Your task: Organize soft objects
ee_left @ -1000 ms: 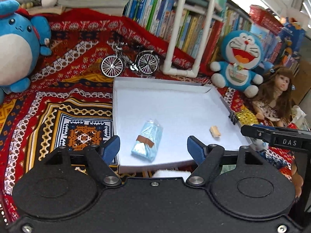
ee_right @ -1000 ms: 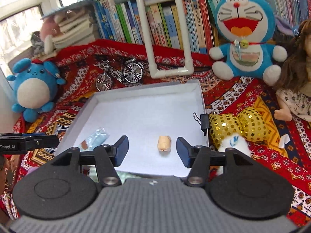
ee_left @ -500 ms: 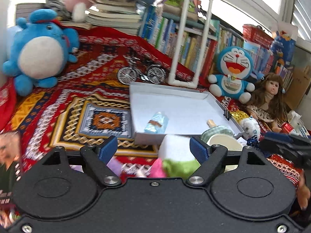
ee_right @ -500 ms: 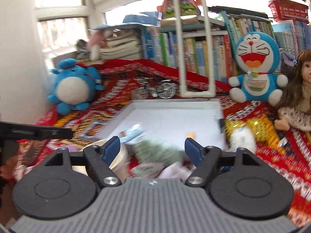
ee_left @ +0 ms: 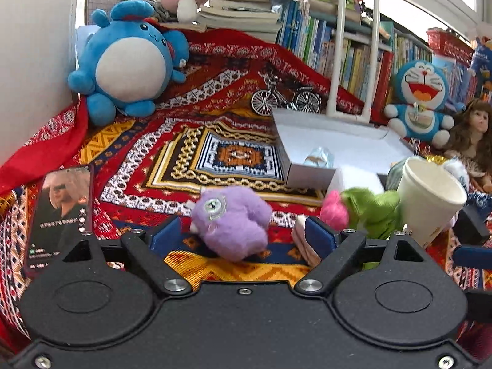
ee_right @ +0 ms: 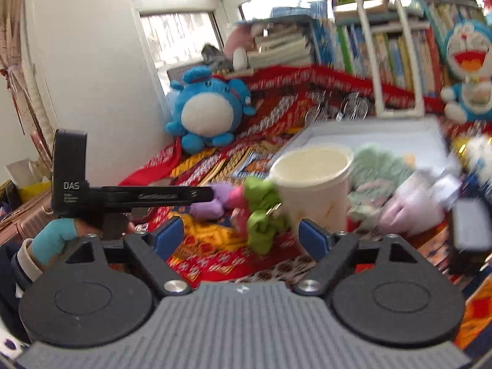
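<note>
A small purple plush [ee_left: 233, 221] lies on the patterned cloth between the fingers of my open left gripper [ee_left: 243, 238]; the fingers stand apart from it. A green and pink plush [ee_left: 366, 207] lies to its right, against a white paper cup [ee_left: 430, 196]. In the right wrist view my open, empty right gripper [ee_right: 241, 238] is just in front of the green plush [ee_right: 261, 212], with the cup [ee_right: 313, 181] behind it and the purple plush [ee_right: 212, 201] to the left. The white tray [ee_left: 353, 141] holds a pale blue packet [ee_left: 319, 156].
A phone [ee_left: 61, 206] lies on the cloth at the left. A large blue plush [ee_left: 129, 64], a toy bicycle [ee_left: 286, 98], a Doraemon plush [ee_left: 421, 98] and a doll [ee_left: 470, 129] stand around the tray. Books line the back. More soft items [ee_right: 399, 190], blurred, lie right of the cup.
Both grippers have pulled back from over the tray to the near side, toward the small plush toys. The purple plush now lies between the left fingers. The right view is motion-blurred.
</note>
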### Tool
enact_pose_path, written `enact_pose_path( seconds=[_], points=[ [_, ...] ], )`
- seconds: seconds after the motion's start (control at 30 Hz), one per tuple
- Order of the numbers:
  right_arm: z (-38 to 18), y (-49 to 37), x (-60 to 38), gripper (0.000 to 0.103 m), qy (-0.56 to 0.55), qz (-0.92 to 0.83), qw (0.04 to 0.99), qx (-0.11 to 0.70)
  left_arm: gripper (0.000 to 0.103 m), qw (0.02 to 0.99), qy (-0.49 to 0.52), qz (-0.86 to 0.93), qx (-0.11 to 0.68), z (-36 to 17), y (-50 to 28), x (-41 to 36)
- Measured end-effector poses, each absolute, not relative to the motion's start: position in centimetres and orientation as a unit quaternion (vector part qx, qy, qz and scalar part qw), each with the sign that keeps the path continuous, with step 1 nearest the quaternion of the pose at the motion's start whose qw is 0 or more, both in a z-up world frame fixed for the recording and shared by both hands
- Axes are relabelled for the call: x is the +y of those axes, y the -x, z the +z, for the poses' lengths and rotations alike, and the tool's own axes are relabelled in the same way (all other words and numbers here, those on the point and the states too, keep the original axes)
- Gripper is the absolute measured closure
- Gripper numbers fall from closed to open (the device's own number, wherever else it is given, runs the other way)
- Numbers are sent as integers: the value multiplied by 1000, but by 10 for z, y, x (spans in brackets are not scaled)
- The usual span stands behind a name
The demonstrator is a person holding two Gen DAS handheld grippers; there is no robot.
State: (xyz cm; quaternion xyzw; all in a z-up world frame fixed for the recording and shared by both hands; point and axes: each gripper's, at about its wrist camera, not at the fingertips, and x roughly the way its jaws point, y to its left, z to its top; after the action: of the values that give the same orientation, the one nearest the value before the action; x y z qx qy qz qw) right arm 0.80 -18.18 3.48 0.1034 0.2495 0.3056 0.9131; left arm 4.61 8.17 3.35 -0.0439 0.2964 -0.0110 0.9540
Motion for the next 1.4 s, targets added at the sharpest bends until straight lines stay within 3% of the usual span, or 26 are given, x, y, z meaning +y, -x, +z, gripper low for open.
enact_pose_path(
  seconds=[0.43,0.67,1.0,1.4],
  points=[
    [15,-10,-139,43,-46,203,949,235,17,953,64,13,296,12,-61,93],
    [10,-11,-126,43,-43,183,956,226,18,952,69,19,297,5,-66,93],
    [6,-13,-113,43,-25,166,960,223,31,953,71,18,295,1,-70,92],
    [7,-18,-107,43,-5,162,964,213,40,953,65,22,295,-4,-72,90]
  ],
)
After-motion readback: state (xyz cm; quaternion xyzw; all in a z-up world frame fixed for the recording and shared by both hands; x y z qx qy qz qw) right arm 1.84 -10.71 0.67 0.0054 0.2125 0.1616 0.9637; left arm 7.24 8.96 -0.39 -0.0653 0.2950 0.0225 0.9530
